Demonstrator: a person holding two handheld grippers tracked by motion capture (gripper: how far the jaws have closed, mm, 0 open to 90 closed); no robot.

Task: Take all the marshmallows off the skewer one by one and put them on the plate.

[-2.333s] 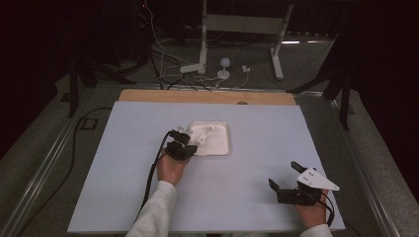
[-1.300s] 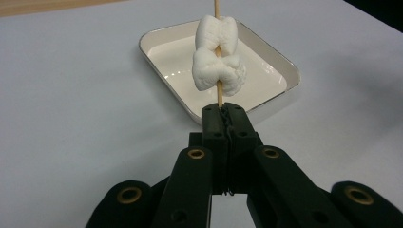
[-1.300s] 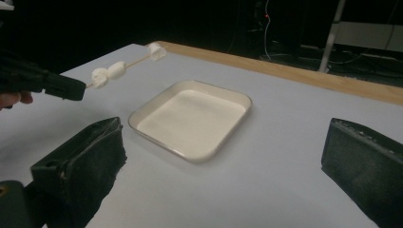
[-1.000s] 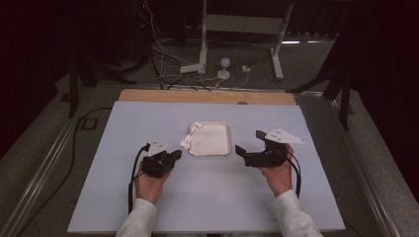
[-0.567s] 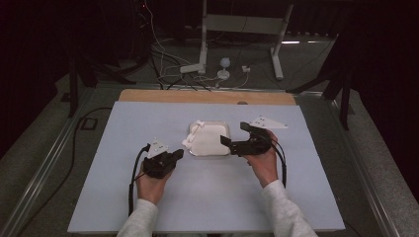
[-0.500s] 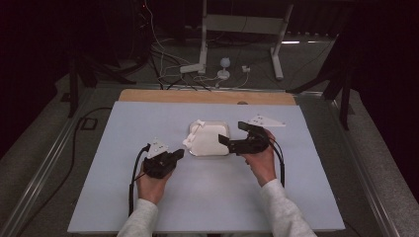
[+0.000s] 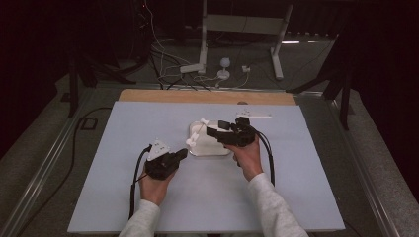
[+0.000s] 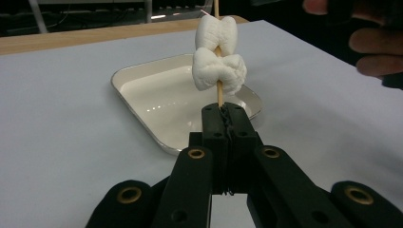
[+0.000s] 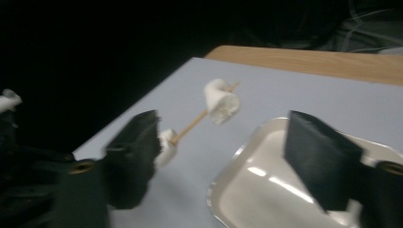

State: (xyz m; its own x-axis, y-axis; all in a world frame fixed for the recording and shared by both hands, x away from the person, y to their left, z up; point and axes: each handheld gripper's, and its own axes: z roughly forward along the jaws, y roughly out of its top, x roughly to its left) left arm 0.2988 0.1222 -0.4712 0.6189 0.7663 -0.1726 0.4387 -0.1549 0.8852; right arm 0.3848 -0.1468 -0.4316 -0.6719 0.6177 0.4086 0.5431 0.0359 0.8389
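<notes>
holding a skewer [image 8: 219, 92] with two marshmallows [image 8: 219, 71] in the clamped left gripper [image 8: 223, 118] above the tray [image 8: 142, 95] mid-table, closing the still-spread right gripper [image 9: 223, 156] with nothing gripped; pulling the marshmallows off apparently remaining

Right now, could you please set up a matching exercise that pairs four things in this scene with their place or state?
Things:
1. left gripper
2. right gripper
3. white tray
4. marshmallows

Places or states:
A. threaded on the wooden skewer
B. shut on the skewer's lower end
C. lying flat on the pale blue table cover, nothing in it
D. jaws apart, above the tray, with nothing pressed between them

Pairs: 1-B, 2-D, 3-C, 4-A
</notes>
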